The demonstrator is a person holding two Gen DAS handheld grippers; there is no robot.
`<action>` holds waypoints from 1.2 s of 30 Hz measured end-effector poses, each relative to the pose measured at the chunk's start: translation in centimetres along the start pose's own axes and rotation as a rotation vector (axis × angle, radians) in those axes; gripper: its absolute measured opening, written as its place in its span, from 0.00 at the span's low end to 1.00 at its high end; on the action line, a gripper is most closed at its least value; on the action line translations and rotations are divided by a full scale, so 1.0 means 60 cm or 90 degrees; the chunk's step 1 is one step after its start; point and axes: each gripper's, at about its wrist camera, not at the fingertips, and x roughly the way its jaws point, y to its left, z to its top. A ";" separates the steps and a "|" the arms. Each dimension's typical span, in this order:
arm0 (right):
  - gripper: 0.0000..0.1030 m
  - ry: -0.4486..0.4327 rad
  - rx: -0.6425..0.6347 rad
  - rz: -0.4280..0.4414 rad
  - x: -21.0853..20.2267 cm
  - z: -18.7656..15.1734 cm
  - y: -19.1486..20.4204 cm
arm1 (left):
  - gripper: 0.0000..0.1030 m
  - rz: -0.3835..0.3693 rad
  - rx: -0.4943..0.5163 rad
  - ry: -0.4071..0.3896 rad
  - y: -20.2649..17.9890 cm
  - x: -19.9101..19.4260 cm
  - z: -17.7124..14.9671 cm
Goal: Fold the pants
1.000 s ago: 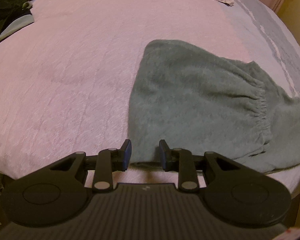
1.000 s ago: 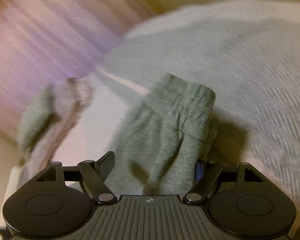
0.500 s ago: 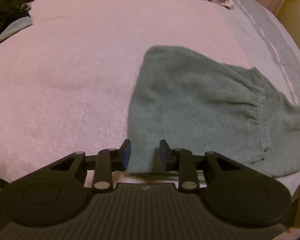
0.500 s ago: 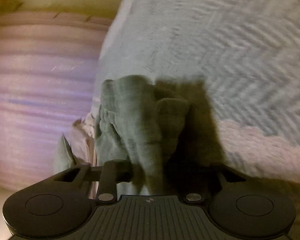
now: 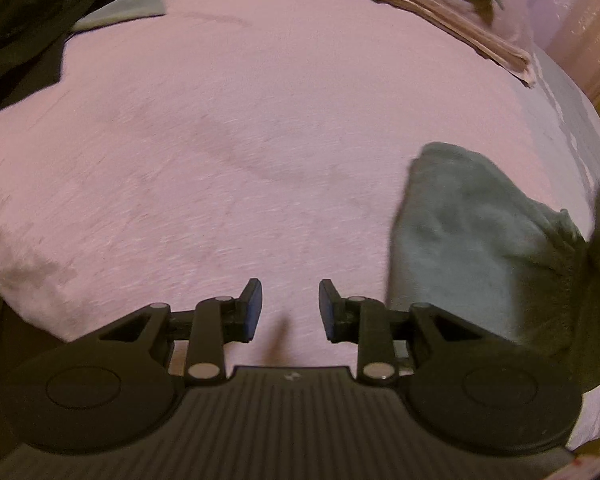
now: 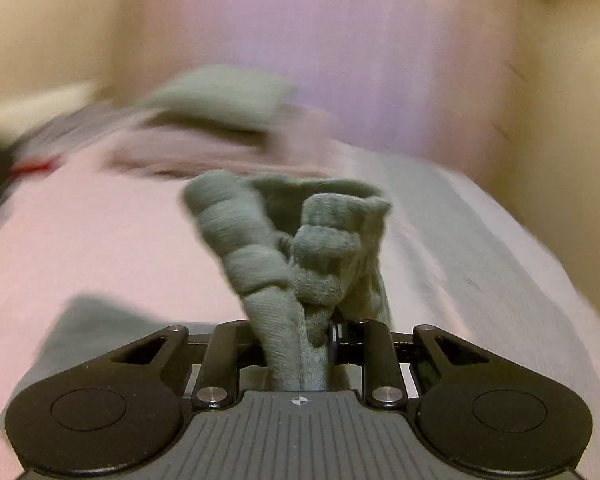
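Observation:
The grey-green fleece pants [image 5: 468, 240] lie at the right of the pink bed cover in the left wrist view, one end rising off the frame's right edge. My left gripper [image 5: 290, 310] is open above bare pink cover, left of the pants, with nothing between its fingers. In the right wrist view a bunched, gathered end of the pants [image 6: 296, 256] stands up between the fingers, and my right gripper [image 6: 300, 344] is shut on it. Its fingertips are hidden by the cloth.
The pink cover [image 5: 240, 140] spans most of the bed, with a grey herringbone blanket [image 6: 480, 264] on the right side. Folded beige and grey cloth [image 5: 440, 12] lies at the far edge. Dark clothes [image 5: 24, 20] are piled at the far left. The near bed edge is under my left gripper.
My left gripper has moved left off the pants' edge onto bare cover. My right gripper shut on the bunched end and has swung round with it, now facing along the bed.

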 end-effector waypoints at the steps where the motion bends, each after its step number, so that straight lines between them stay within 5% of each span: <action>1: 0.21 -0.002 -0.045 0.032 0.003 -0.009 0.053 | 0.25 0.000 -0.007 0.003 0.014 0.003 -0.003; 4: 0.25 0.031 -0.162 0.100 0.037 -0.060 0.169 | 0.25 -0.002 -0.040 0.018 0.050 0.015 -0.014; 6: 0.38 0.125 -0.274 0.130 0.088 -0.115 0.230 | 0.25 -0.008 -0.052 0.028 0.067 0.022 -0.021; 9: 0.50 0.154 -0.290 0.157 0.085 -0.146 0.229 | 0.25 -0.014 -0.054 0.037 0.081 0.024 -0.029; 12: 0.63 0.163 -0.196 0.220 0.033 -0.099 0.169 | 0.25 -0.001 -0.049 0.053 0.086 0.020 -0.030; 17: 0.63 0.175 0.024 0.256 -0.013 -0.012 0.054 | 0.25 0.008 0.013 0.073 0.039 -0.008 -0.031; 25: 0.63 0.270 0.431 0.181 -0.021 -0.133 -0.162 | 0.25 -0.192 0.013 0.037 -0.088 -0.068 -0.041; 32: 0.63 0.263 0.764 0.213 -0.005 -0.219 -0.267 | 0.31 -0.176 0.031 0.024 -0.166 0.001 -0.017; 36: 0.63 0.282 0.838 0.233 0.012 -0.245 -0.270 | 0.15 -0.163 0.036 0.017 -0.155 0.018 -0.020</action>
